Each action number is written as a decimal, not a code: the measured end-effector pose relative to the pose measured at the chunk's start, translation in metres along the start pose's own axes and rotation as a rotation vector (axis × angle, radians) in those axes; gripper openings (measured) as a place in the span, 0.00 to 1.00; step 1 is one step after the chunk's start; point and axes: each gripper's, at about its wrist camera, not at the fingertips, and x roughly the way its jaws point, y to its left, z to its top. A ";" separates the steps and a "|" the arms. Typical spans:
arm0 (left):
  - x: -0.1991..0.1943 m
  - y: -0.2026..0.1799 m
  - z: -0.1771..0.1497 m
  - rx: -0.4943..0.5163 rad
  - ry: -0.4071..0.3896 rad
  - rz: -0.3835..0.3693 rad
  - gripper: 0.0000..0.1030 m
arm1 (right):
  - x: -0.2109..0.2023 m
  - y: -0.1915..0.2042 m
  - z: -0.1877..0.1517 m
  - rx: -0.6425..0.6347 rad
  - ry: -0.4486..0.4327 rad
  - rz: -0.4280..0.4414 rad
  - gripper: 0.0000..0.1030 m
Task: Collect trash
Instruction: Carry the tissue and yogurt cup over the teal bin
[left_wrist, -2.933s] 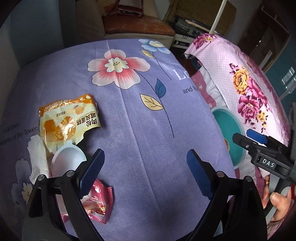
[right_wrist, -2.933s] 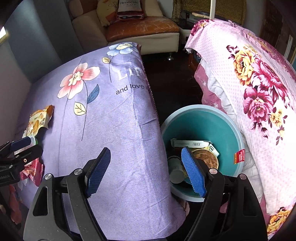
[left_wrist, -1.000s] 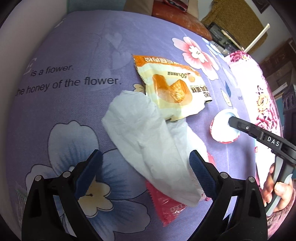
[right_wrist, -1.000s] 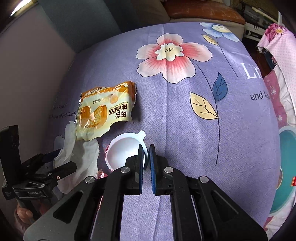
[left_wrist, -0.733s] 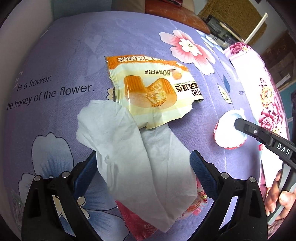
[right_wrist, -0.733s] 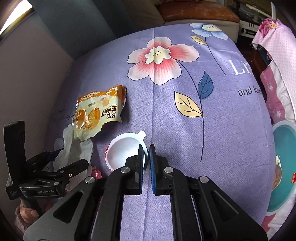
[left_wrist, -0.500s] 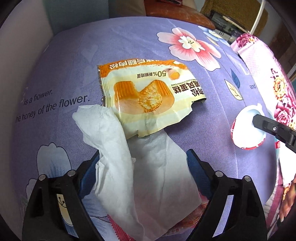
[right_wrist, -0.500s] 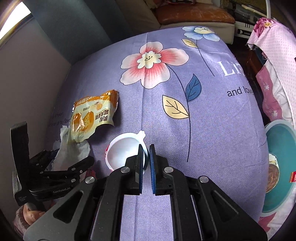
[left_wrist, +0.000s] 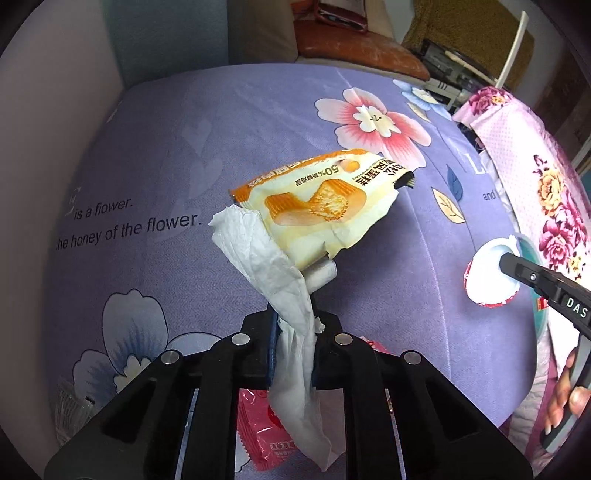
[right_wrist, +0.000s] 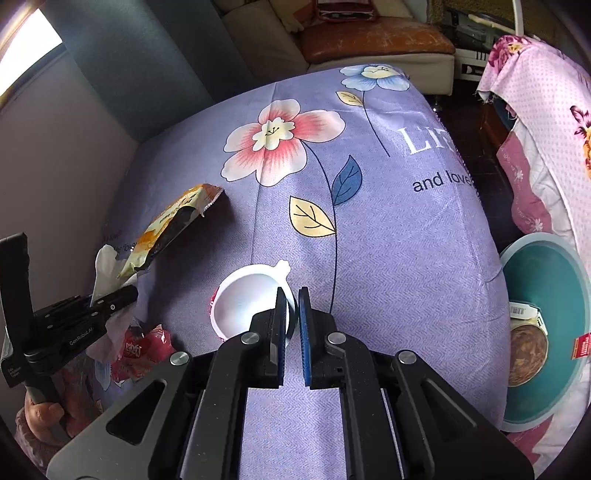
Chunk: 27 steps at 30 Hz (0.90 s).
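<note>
Left wrist view: the left claw (left_wrist: 293, 343) is clamped shut on a white tissue (left_wrist: 273, 273), which lifts a yellow snack wrapper (left_wrist: 321, 206) off the purple flowered sheet (left_wrist: 177, 140). A red wrapper (left_wrist: 258, 432) lies beneath.

Right wrist view: the right claw (right_wrist: 292, 317) is pinched shut on the rim of a white cup (right_wrist: 247, 299). A teal bin (right_wrist: 546, 280) sits at the right, beyond the sheet's edge, already holding rubbish.

The step looks like carrying; next, both loads likely need moving over the bin and releasing.

Bed cover (right_wrist: 369, 229): purple, printed with flowers and words.
Sofa (right_wrist: 369, 44): far, brown cushion.
Quilt (right_wrist: 546, 122): right, pink floral.
</note>
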 end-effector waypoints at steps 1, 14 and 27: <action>-0.007 -0.004 0.000 0.007 -0.009 -0.021 0.13 | -0.003 -0.003 0.000 0.005 -0.006 0.002 0.06; -0.023 -0.112 0.000 0.193 -0.021 -0.190 0.13 | -0.063 -0.066 -0.013 0.111 -0.131 -0.033 0.06; 0.001 -0.259 -0.013 0.424 0.027 -0.291 0.14 | -0.134 -0.197 -0.049 0.333 -0.268 -0.187 0.06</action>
